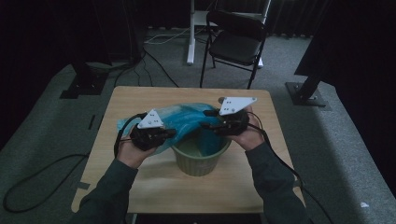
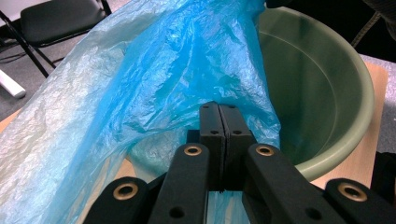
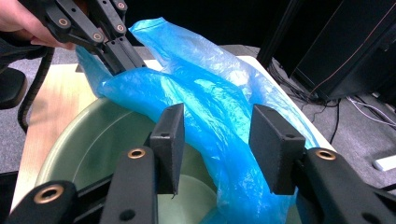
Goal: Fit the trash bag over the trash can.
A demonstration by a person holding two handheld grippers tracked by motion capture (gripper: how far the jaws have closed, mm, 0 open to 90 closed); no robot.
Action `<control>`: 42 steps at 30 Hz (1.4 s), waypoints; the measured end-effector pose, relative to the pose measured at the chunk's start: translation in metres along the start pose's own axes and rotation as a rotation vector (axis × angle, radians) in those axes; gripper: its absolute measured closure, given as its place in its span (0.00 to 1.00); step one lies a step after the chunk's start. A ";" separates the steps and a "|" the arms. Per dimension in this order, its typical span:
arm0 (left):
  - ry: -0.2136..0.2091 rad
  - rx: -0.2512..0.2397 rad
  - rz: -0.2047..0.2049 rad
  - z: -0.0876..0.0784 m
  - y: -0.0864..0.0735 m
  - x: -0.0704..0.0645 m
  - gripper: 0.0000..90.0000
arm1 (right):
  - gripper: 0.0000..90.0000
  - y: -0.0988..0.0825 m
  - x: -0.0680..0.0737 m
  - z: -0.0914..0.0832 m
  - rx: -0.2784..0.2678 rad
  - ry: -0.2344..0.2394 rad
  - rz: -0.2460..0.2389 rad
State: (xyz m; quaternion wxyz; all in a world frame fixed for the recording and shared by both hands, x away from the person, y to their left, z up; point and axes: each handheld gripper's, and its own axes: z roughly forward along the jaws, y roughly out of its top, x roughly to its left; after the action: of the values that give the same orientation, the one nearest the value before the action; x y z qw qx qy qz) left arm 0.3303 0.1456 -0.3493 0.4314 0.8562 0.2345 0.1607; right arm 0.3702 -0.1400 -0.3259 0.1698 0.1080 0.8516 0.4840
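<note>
A crinkled blue plastic bag (image 1: pixel 184 119) drapes from the wooden table (image 1: pixel 135 100) over the far rim and into a pale green bucket (image 1: pixel 201 158). My left gripper (image 1: pixel 169 134) is shut on a fold of the bag (image 2: pixel 177 70) just outside the bucket's rim (image 2: pixel 364 107), its jaws pressed together (image 2: pixel 219 114). My right gripper (image 1: pixel 206 125) hovers over the bucket (image 3: pixel 88 140) with its jaws open. The bag (image 3: pixel 210 102) runs between the two pads (image 3: pixel 275 142), which do not pinch it. Farther off, the left gripper (image 3: pixel 125 52) pinches the bag's edge.
Behind the table stands a black folding chair (image 1: pixel 236 39). Cables (image 1: pixel 32 186) trail over the grey carpet at the left, and dark stand bases (image 1: pixel 306 93) sit on both sides. Bare tabletop lies in front of the bucket.
</note>
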 end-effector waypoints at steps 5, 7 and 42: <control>0.001 -0.002 -0.001 0.000 0.000 0.000 0.99 | 0.61 0.000 0.000 0.003 0.005 0.002 -0.002; -0.001 -0.001 0.001 0.000 0.000 0.000 0.99 | 0.62 0.001 0.000 0.007 0.020 -0.001 -0.003; 0.016 -0.002 -0.044 -0.003 -0.010 -0.001 0.84 | 0.99 -0.009 0.005 0.004 0.037 -0.065 -0.038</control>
State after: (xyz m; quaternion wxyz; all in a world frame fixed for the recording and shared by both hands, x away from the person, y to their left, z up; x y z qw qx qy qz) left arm 0.3253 0.1522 -0.3555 0.4338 0.8492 0.2564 0.1580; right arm 0.3668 -0.1398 -0.3368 0.2046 0.1105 0.8564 0.4609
